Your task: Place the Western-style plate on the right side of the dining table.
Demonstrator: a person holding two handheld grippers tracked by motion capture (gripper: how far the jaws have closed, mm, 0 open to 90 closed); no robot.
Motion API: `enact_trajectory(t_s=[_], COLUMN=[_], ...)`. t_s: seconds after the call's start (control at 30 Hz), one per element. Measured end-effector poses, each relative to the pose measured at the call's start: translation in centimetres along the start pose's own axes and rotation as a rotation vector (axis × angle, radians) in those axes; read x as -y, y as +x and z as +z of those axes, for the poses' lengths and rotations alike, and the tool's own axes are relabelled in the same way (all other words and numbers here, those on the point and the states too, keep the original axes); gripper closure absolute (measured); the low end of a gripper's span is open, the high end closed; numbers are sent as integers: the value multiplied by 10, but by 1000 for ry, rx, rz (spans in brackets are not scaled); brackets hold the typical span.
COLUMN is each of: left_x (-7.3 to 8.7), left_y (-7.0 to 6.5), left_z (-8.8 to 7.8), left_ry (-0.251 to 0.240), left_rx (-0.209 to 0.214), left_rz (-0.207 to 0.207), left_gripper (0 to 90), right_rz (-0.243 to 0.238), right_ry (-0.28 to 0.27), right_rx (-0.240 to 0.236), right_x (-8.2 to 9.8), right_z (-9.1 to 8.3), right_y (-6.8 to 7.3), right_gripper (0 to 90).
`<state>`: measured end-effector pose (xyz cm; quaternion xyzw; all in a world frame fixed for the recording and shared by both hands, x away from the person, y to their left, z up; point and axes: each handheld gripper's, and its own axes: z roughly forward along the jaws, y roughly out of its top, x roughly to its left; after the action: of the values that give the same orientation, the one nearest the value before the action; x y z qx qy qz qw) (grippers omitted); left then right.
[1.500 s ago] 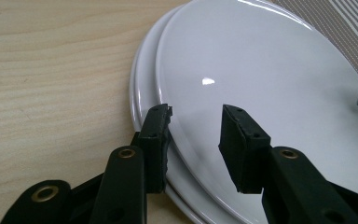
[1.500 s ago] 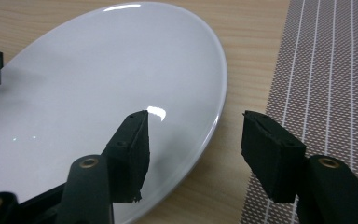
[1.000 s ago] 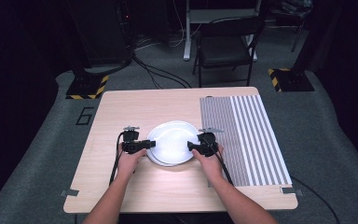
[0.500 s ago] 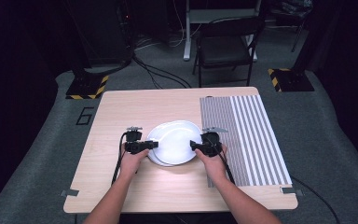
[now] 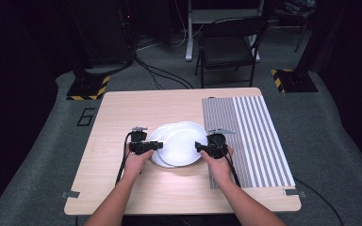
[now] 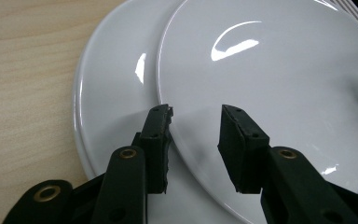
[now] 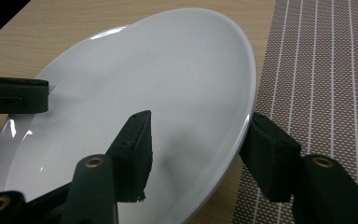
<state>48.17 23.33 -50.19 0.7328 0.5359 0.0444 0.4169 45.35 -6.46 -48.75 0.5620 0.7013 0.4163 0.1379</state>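
The left tool point(image 5: 156, 146) sits at the left rim of the top plate point(image 5: 179, 142), its jaws drawn in as far as they go here. In the left tool view point(image 6: 196, 135) the rim of that plate runs between the two black pads, one jaw over the lower plate point(image 6: 116, 93) and the other over the top plate's face. Whether the pads actually press on the rim cannot be told, since a gap shows at the tips.

The right tool point(image 5: 199, 147) is at the opposite, right rim of the same plate. In the right tool view point(image 7: 200, 140) its jaws stand partly open astride the rim: one jaw lies above the plate's face point(image 7: 135, 93), the other below and outside the edge, close to it. A firm squeeze cannot be made out there either.

The top plate is white and shiny and sits tilted on the lower plate, shifted to the right so that the lower one's left edge is bare. Both plates rest near the middle of the wooden counter point(image 5: 122, 117), just left of the striped mat point(image 5: 250, 136). The top plate's right edge reaches the mat's border. The person's hands point(image 5: 139, 162) hold the tools from the near side.
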Motion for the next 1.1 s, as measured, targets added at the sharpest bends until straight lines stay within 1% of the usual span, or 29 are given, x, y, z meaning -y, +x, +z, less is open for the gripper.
enact_trajectory(t_s=[0.1,0.17,0.2,0.27,0.43,0.47,0.6,0.7,0.77,0.83,0.9,0.93,1.03,1.1], left_x=[0,0,0,-1,-1,-1,-1,-1,-1,0,0,0,0,0], left_y=[-1,-3,-4,-5,-7,-7,-6,-6,-6,-6,-6,-6,-7,-7], left_z=[2,4,4,5,7,7,9,9,10,11,12,12,12,12], left_ry=[-5,-5,-5,-5,-8,-10,-6,-2,-2,3,7,7,8,8], left_rx=[9,15,17,23,37,37,42,38,28,29,25,23,18,19], left_rz=[-2,8,2,9,-3,1,-3,0,5,11,12,13,17,15], left_gripper=[641,642,642,643,643,642,642,640,639,638,638,638,638,638], right_rz=[3,7,10,15,25,25,35,31,39,48,71,63,75,83], right_ry=[-1,-4,-6,-2,-1,3,4,6,3,3,13,14,15,13], right_rx=[6,10,14,18,19,20,13,16,18,13,-3,-1,-10,-24], right_x=[0,1,1,3,6,6,7,7,7,8,9,9,10,10], right_z=[-2,-3,-4,-5,-8,-8,-9,-8,-8,-8,-10,-10,-11,-12], right_y=[-2,-3,-5,-7,-11,-12,-14,-15,-17,-19,-22,-23,-24,-24], right_gripper=[437,438,438,438,439,440,464,487,501,527,550,558,566,572])
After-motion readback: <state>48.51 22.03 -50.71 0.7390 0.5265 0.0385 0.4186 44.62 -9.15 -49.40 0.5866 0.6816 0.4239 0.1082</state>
